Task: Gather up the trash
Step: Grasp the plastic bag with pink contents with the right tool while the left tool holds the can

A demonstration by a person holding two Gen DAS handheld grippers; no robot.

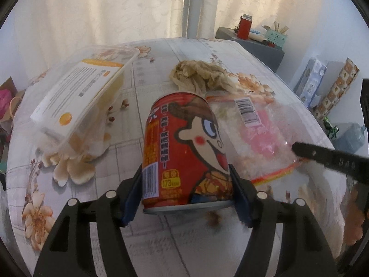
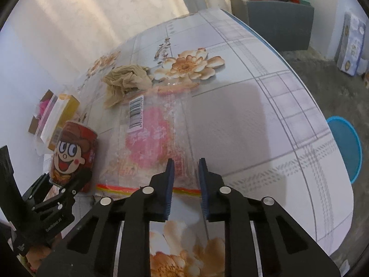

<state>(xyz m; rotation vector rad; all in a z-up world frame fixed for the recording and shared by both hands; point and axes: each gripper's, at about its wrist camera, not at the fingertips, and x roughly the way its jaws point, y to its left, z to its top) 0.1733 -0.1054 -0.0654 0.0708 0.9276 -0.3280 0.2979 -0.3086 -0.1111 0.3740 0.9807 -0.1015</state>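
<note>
Left wrist view: the left tool (image 1: 186, 191) clamps the upright red can (image 1: 184, 152) near the tabletop's (image 1: 184, 53) near edge, ready for lifting; its label reads "173". Right wrist view: the right tool (image 2: 185, 184), jaws narrow, appears to pinch the clear bag's (image 2: 156, 138) striped near edge; contact is hard to confirm. Crumpled paper (image 2: 125, 82) lies beyond, mid-tabletop.
</note>
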